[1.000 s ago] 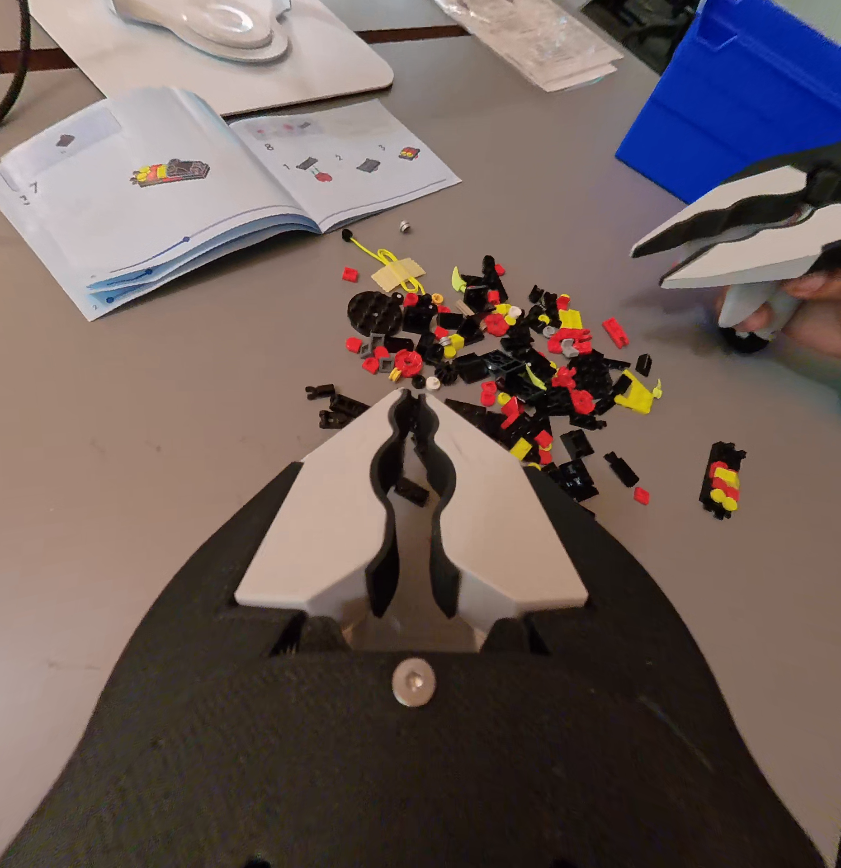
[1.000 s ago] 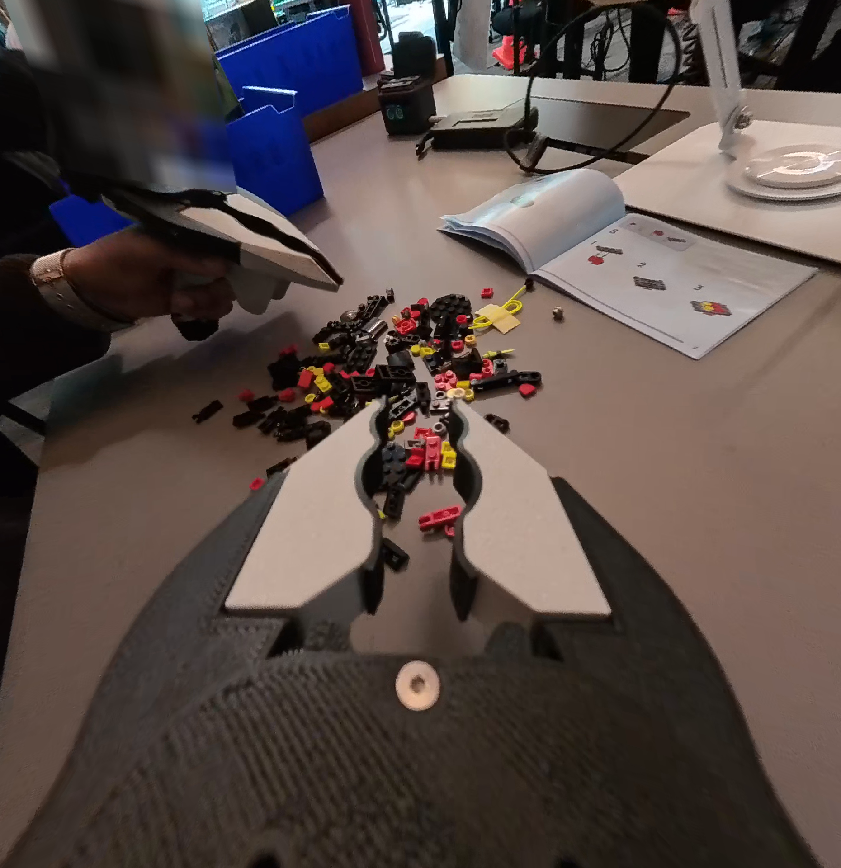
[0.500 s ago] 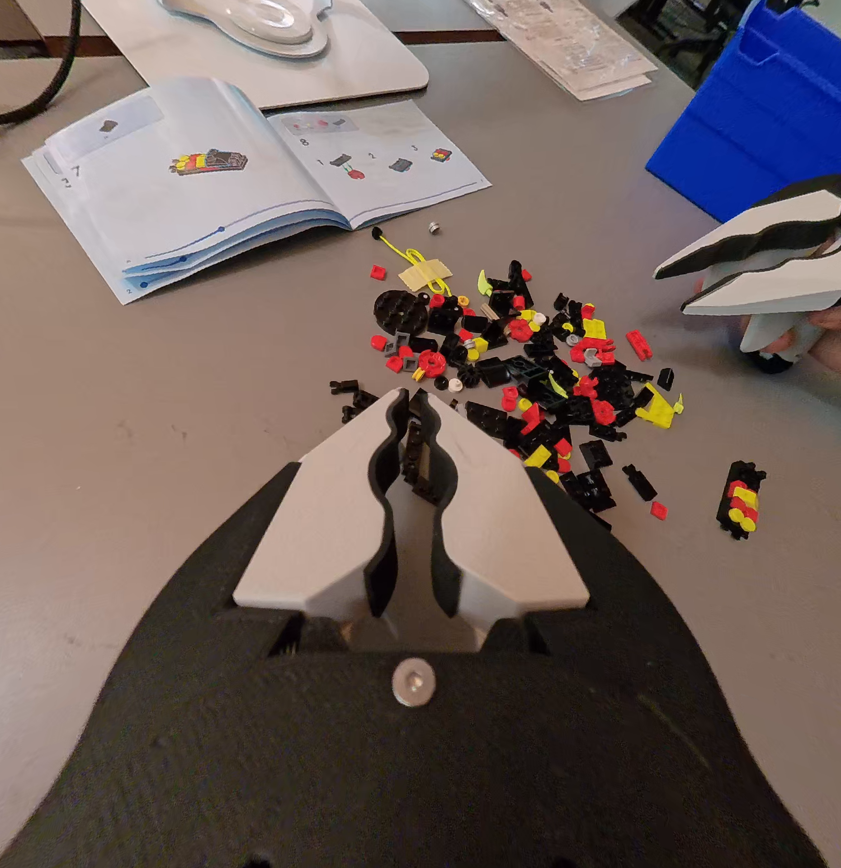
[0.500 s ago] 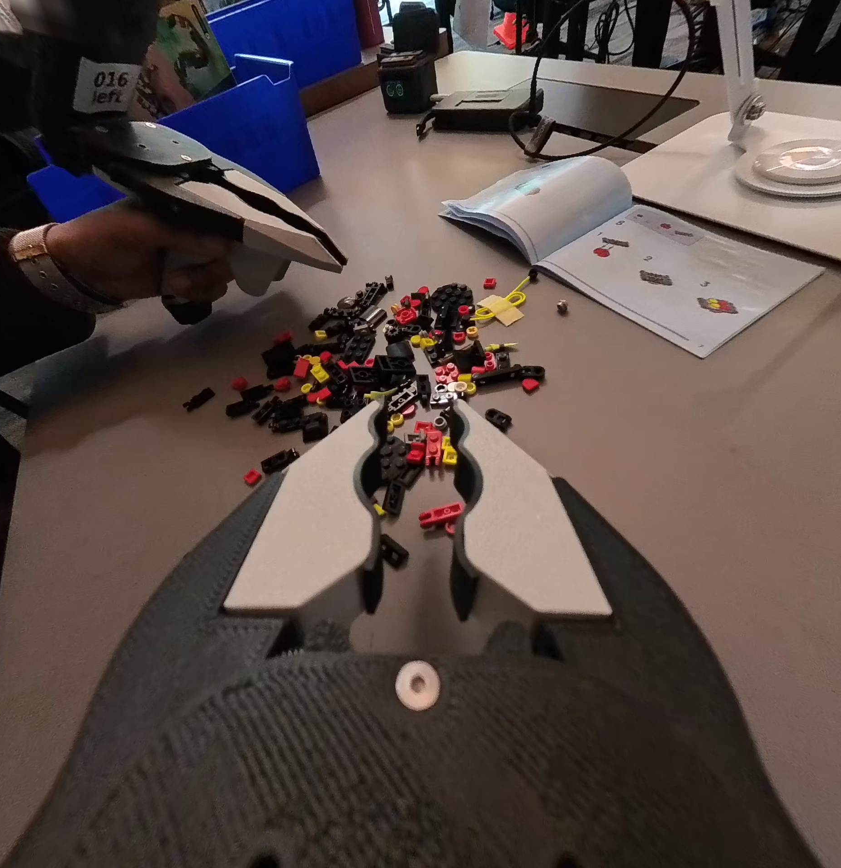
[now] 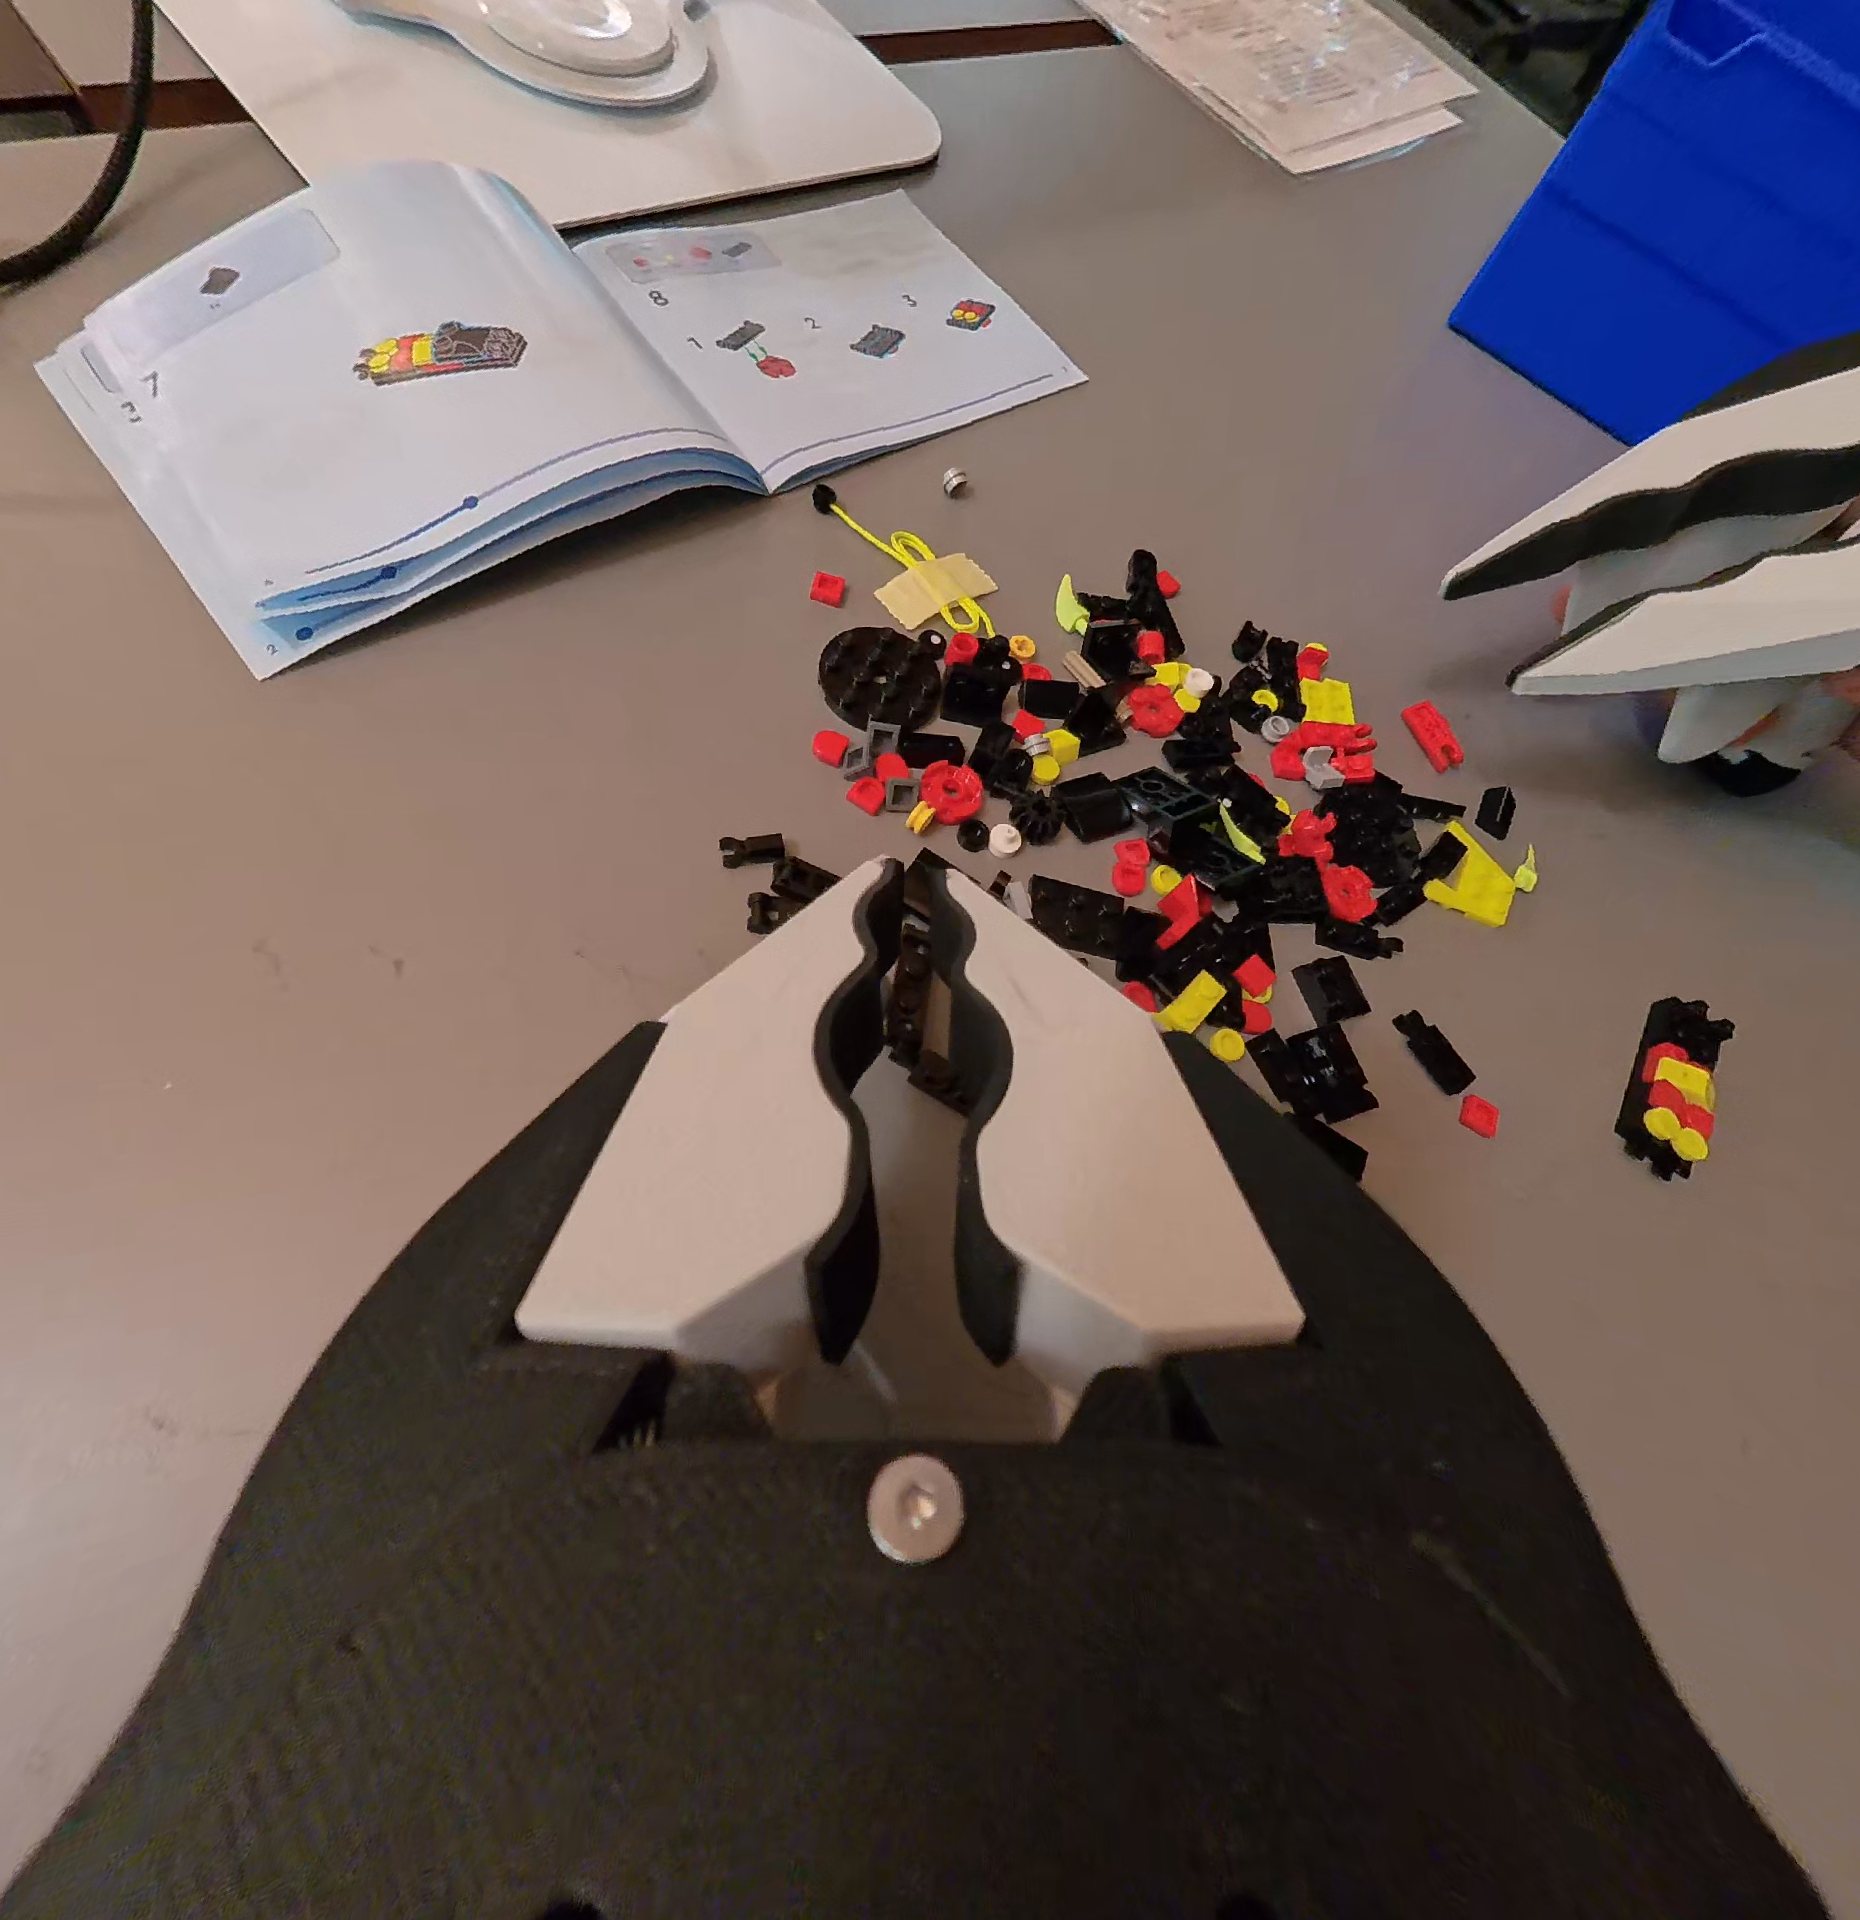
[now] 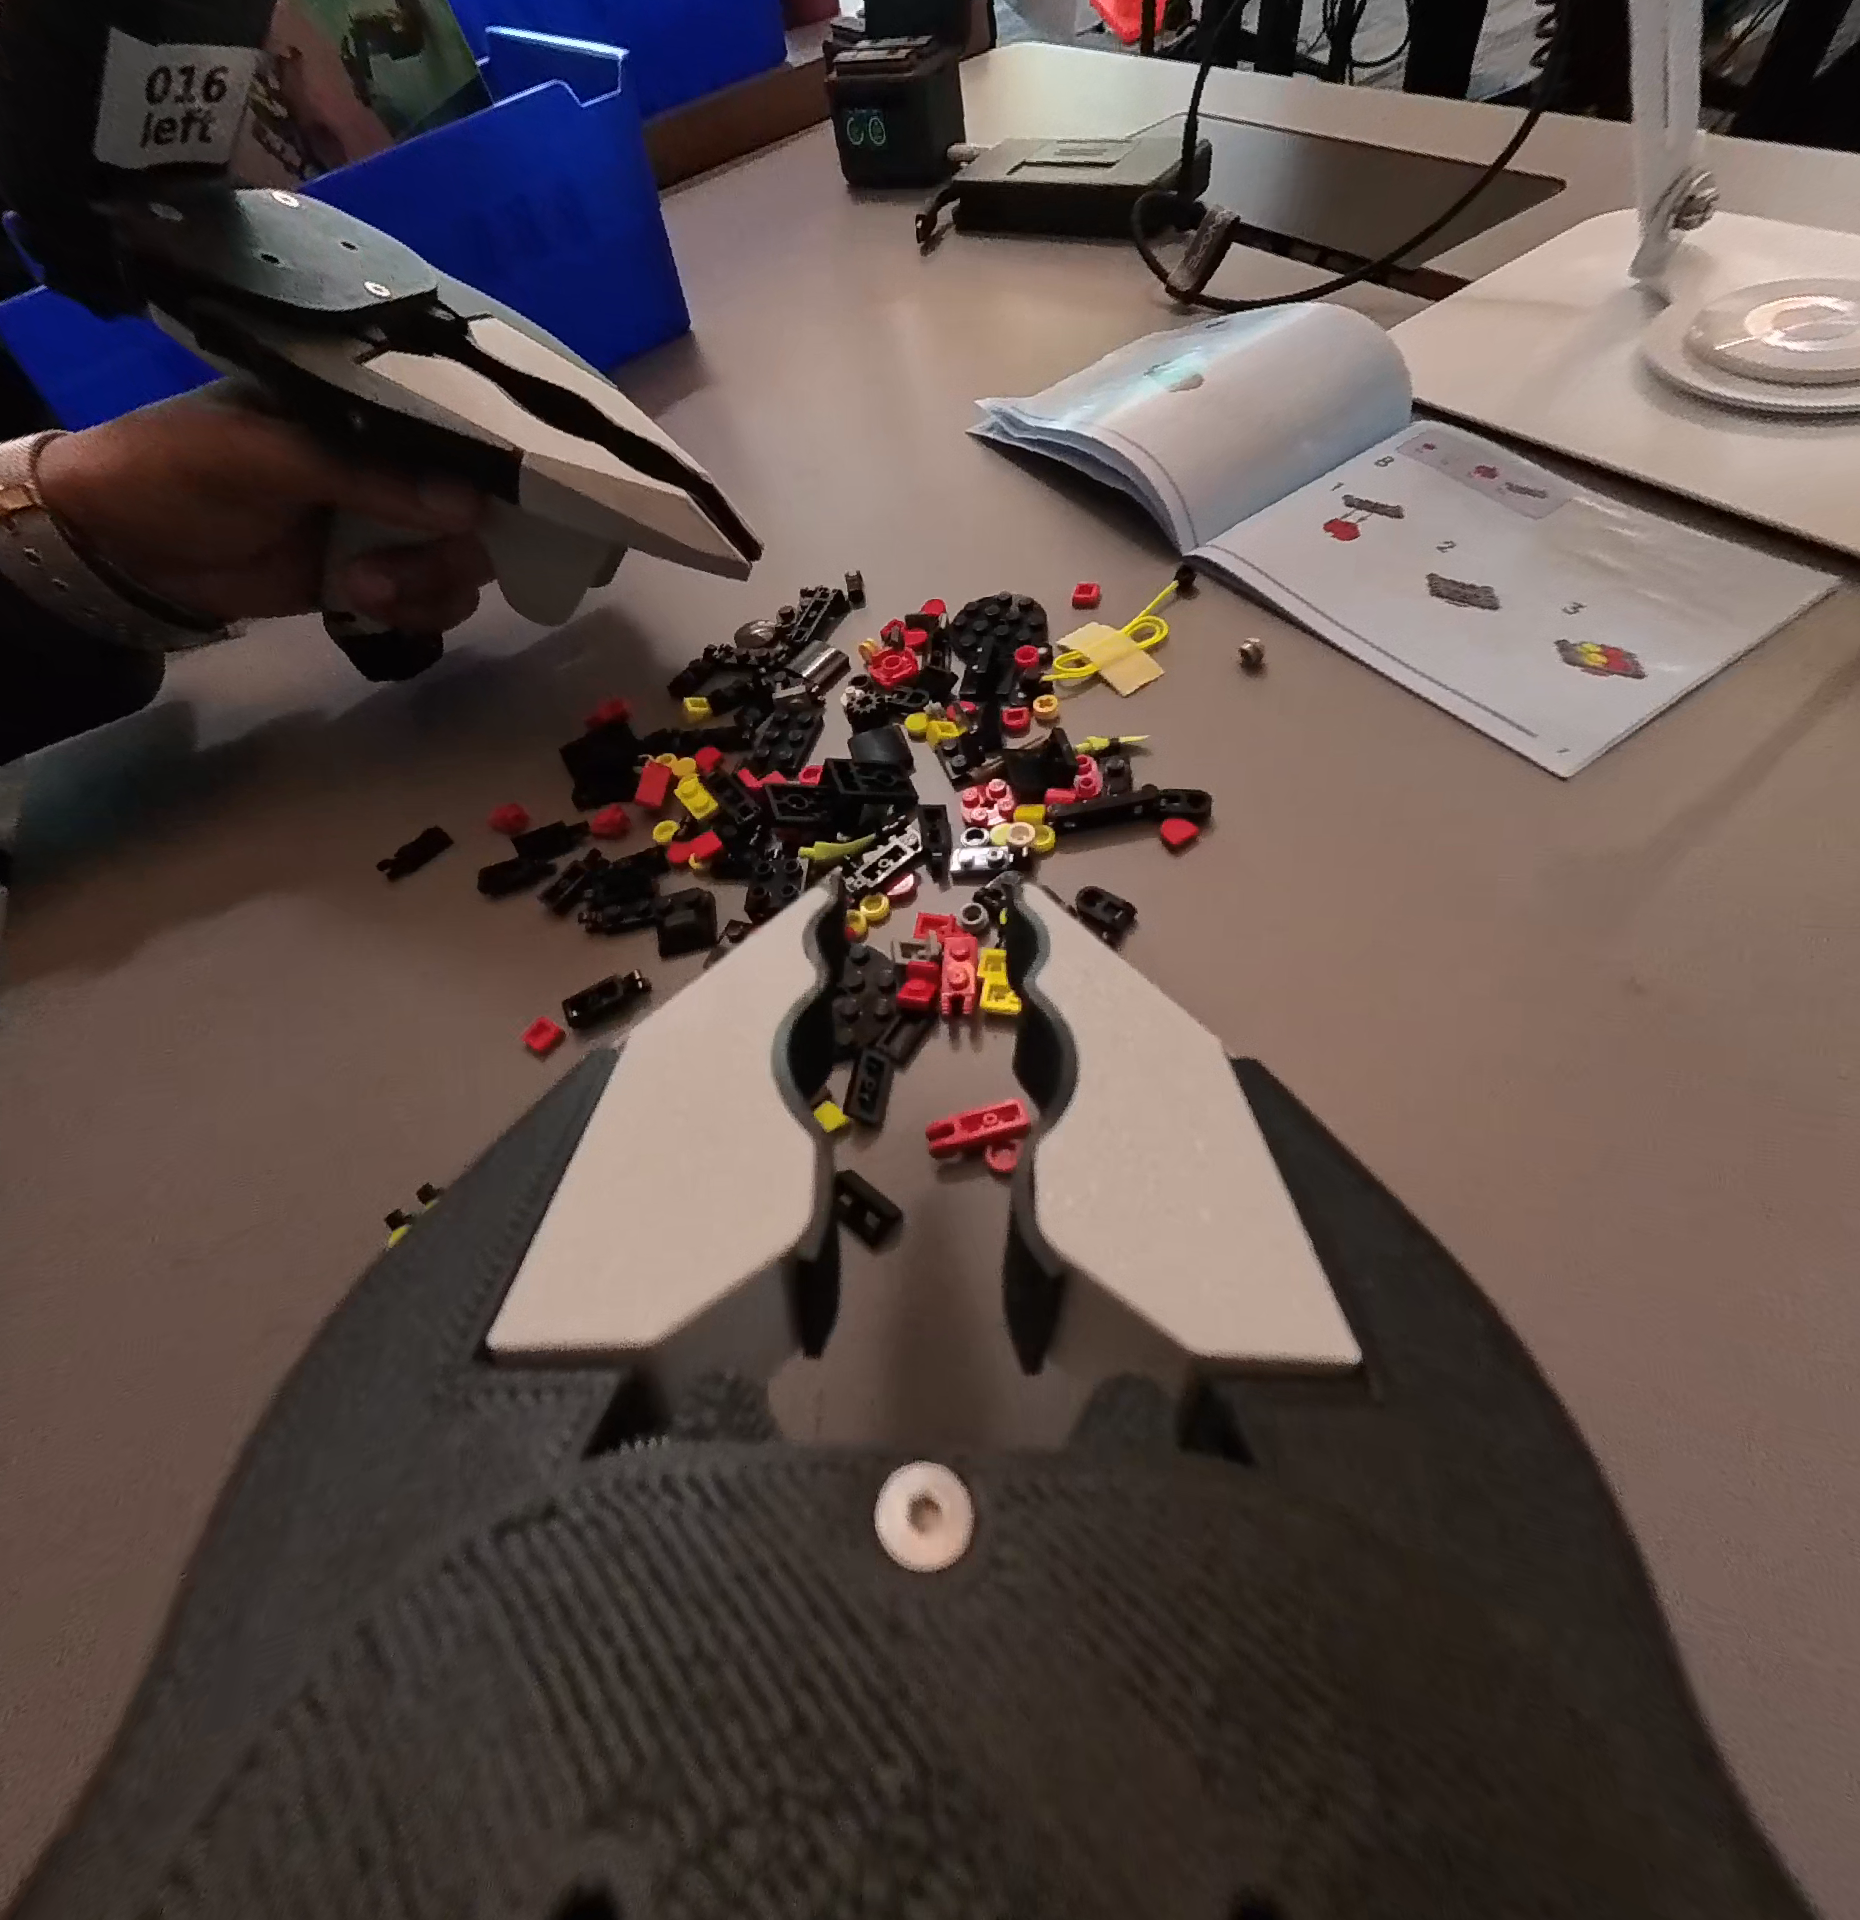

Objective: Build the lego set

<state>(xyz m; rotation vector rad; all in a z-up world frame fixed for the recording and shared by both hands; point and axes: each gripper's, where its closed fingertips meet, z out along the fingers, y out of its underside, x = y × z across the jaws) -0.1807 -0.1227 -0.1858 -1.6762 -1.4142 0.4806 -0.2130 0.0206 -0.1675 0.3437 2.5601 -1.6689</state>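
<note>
A pile of loose black, red and yellow lego pieces (image 5: 1165,810) lies on the grey table (image 5: 386,935); it also shows in the right wrist view (image 6: 853,790). My left gripper (image 5: 915,873) is shut on a long black lego piece (image 5: 910,997), held edge-up at the pile's near left edge. A small black, red and yellow assembly (image 5: 1674,1091) lies apart on the right. My right gripper (image 6: 921,894) is open and empty, low over the pile's near side. The left wrist view shows it on the right (image 5: 1477,634). The left gripper (image 6: 739,556) shows beyond the pile.
An open instruction booklet (image 5: 490,416) lies beyond the pile, also visible in the right wrist view (image 6: 1425,540). A blue bin (image 5: 1684,208) stands at the far right. A white lamp base (image 5: 593,83), plastic bags (image 5: 1290,83), and a black box with cables (image 6: 1061,166) sit at the back. The gap from one gripper's tips to the other's is roughly 15 centimeters.
My left gripper has closed on the black piece that lay on the table between its fingers and lifted it. The right gripper has barely moved.
</note>
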